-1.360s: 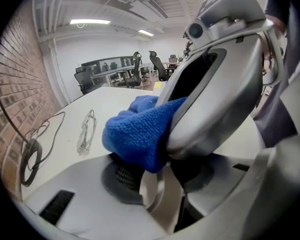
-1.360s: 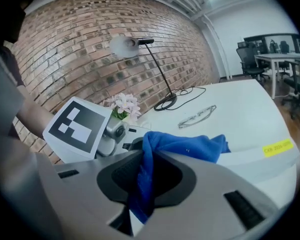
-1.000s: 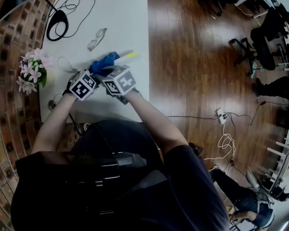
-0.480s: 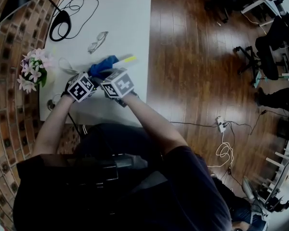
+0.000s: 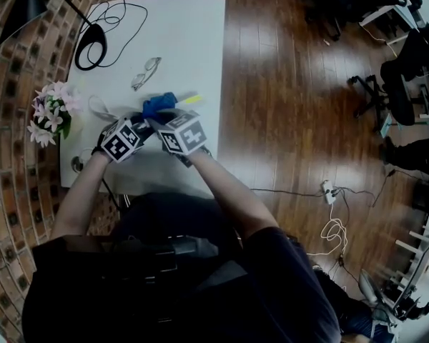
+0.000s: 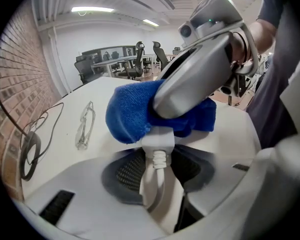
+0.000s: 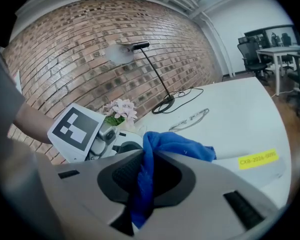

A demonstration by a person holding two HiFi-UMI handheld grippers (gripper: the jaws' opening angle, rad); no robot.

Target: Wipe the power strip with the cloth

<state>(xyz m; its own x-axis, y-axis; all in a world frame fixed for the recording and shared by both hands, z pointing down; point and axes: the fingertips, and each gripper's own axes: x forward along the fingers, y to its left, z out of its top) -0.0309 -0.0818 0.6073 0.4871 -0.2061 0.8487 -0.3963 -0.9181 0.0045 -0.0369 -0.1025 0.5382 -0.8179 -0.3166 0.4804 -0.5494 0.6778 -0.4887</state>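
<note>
The white power strip lies on the white table and carries a yellow label. Its cable end sits between the jaws of my left gripper, which are shut on the white cable at the strain relief. My right gripper is shut on a blue cloth. The cloth is bunched over the strip just beyond the left jaws, under the right gripper's grey body. In the head view both marker cubes sit side by side behind the cloth.
A pair of glasses lies on the table beyond the cloth. A black lamp base with coiled cable stands at the far left corner. Pink flowers are at the left edge by the brick wall. Wooden floor is to the right.
My right gripper has shifted a little across the table with the cloth over the strip. The left gripper has held its place on the cable.
</note>
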